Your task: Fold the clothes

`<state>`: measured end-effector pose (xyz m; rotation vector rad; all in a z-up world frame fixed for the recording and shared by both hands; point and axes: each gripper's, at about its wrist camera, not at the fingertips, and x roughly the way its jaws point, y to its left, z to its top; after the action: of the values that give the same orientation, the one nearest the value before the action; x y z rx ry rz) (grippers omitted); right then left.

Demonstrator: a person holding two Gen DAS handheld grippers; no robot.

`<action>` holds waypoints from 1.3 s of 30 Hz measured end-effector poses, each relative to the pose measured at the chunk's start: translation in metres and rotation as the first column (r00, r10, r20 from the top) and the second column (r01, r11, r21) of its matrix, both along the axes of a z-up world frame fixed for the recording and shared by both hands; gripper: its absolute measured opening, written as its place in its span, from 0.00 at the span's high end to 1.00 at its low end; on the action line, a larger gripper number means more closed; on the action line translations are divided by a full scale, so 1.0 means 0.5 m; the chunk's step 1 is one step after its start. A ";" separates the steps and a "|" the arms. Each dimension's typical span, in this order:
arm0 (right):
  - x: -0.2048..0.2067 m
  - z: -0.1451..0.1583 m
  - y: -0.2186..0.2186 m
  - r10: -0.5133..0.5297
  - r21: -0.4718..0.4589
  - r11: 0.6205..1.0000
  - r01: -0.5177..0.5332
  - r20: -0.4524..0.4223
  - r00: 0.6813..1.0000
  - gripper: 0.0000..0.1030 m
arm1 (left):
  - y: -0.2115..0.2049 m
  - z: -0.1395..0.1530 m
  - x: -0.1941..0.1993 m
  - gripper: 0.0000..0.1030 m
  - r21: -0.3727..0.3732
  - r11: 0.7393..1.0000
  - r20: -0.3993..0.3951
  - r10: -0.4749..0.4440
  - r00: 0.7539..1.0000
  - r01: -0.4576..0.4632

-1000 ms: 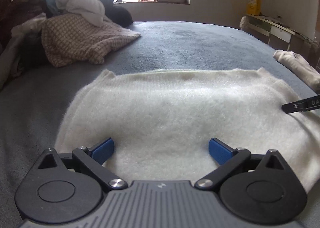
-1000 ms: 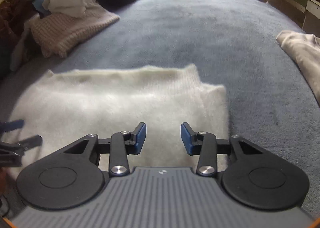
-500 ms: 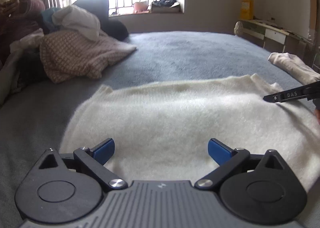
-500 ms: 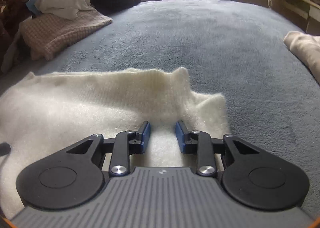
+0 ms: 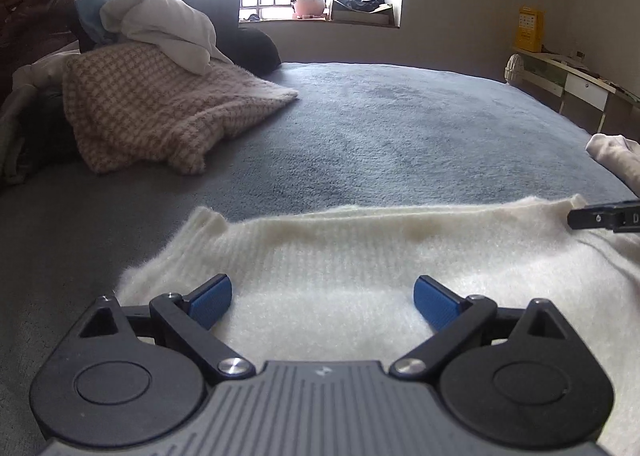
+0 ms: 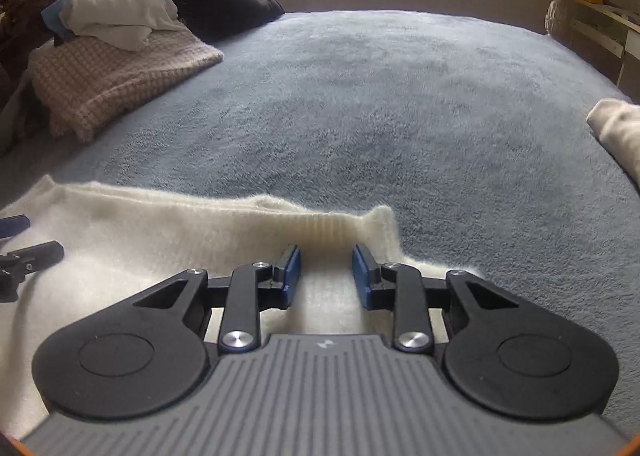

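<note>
A cream fluffy sweater [image 5: 400, 256] lies flat on the blue-grey bed cover [image 5: 380, 128]; it also shows in the right wrist view [image 6: 160, 232]. My left gripper [image 5: 323, 298] is wide open, low over the sweater's left part. My right gripper [image 6: 326, 272] is partly open with its blue pads astride the ribbed edge at the sweater's right end; nothing is clamped. The right gripper's finger [image 5: 604, 216] shows at the right edge of the left wrist view. The left gripper's fingers [image 6: 24, 256] show at the left edge of the right wrist view.
A pile of clothes with a pink houndstooth knit [image 5: 160, 112] and a white garment [image 5: 160, 24] sits at the back left. A cream garment [image 6: 616, 128] lies at the bed's right edge. A window and a shelf stand behind the bed.
Both grippers have dropped lower and moved forward toward the sweater's far edge. The right gripper's pads narrowed, then widened a little, around the ribbed edge.
</note>
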<state>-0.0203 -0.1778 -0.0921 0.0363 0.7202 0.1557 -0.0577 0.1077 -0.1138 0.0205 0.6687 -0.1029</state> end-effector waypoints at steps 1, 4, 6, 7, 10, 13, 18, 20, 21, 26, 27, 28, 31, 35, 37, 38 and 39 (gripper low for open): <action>-0.001 0.006 0.004 0.010 0.000 1.000 -0.010 0.019 1.000 0.73 | 0.001 -0.003 -0.001 0.04 -0.003 1.000 0.005 0.001 1.000 -0.001; 0.032 -0.019 0.016 0.011 -0.021 1.000 -0.011 -0.007 1.000 0.74 | 0.000 -0.007 0.002 0.04 -0.002 1.000 0.004 0.003 1.000 -0.003; 0.050 -0.048 0.008 0.008 0.003 1.000 -0.008 -0.020 1.000 0.74 | -0.001 -0.007 0.004 0.04 0.004 1.000 0.007 0.003 1.000 -0.003; 0.051 -0.042 0.004 -0.001 0.020 1.000 0.001 -0.025 1.000 0.74 | -0.001 -0.007 0.004 0.04 0.006 1.000 0.009 0.003 1.000 -0.003; 0.034 0.007 0.008 -0.024 0.039 0.999 0.024 -0.012 1.000 0.73 | 0.001 -0.008 0.004 0.04 0.003 1.000 0.012 0.003 1.000 -0.003; 0.009 0.038 0.027 0.021 0.013 1.000 -0.022 0.069 0.997 0.73 | 0.000 -0.009 0.003 0.04 0.006 1.000 0.017 0.005 1.000 -0.005; 0.044 -0.034 0.053 0.077 -0.013 0.997 -0.077 0.009 0.997 0.73 | -0.004 -0.013 0.001 0.04 0.012 1.000 0.023 0.009 1.000 -0.009; 0.049 -0.026 0.042 0.048 0.031 0.998 -0.048 -0.020 0.999 0.73 | -0.004 -0.013 0.000 0.04 0.011 1.000 0.025 0.009 1.000 -0.009; 0.045 -0.009 0.032 0.026 0.059 0.998 -0.024 -0.026 0.999 0.73 | -0.003 -0.013 -0.001 0.04 0.010 1.000 0.026 0.009 1.000 -0.009; -0.026 0.045 -0.051 -0.084 0.114 0.990 0.078 0.040 0.996 0.72 | -0.002 -0.012 -0.001 0.04 0.005 1.000 0.024 0.009 1.000 -0.009; -0.024 0.042 -0.069 -0.105 0.121 0.987 0.101 0.027 0.994 0.72 | -0.001 -0.008 -0.001 0.04 0.004 1.000 0.019 0.008 1.000 -0.008; -0.022 0.038 -0.086 -0.126 0.131 0.984 0.123 0.012 0.992 0.72 | 0.000 -0.003 0.000 0.04 0.004 1.000 0.015 0.006 1.000 -0.006; -0.002 0.024 -0.126 -0.127 0.221 0.966 0.132 -0.038 0.991 0.69 | 0.011 0.027 -0.007 0.04 0.024 1.000 0.057 0.012 0.998 -0.014; 0.037 -0.002 -0.145 -0.096 0.254 0.960 0.119 -0.101 0.990 0.58 | 0.038 0.059 0.002 0.04 0.068 0.997 0.110 0.029 0.993 -0.037; 0.055 -0.017 -0.148 -0.062 0.268 0.958 0.099 -0.142 0.988 0.57 | 0.054 0.055 0.035 0.13 0.113 0.992 0.063 0.048 0.997 -0.055; 0.061 -0.023 -0.149 -0.046 0.273 0.958 0.087 -0.156 0.987 0.57 | 0.059 0.048 0.055 0.30 0.143 0.988 0.029 0.049 0.998 -0.053; 0.064 -0.024 -0.148 -0.031 0.267 0.961 0.072 -0.157 0.987 0.57 | 0.061 0.041 0.072 0.43 0.165 0.985 -0.002 0.049 0.999 -0.048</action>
<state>0.0116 -0.2516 -0.1039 0.3330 0.8445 0.2030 -0.0219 0.1385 -0.0933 0.1632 0.6821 -0.0009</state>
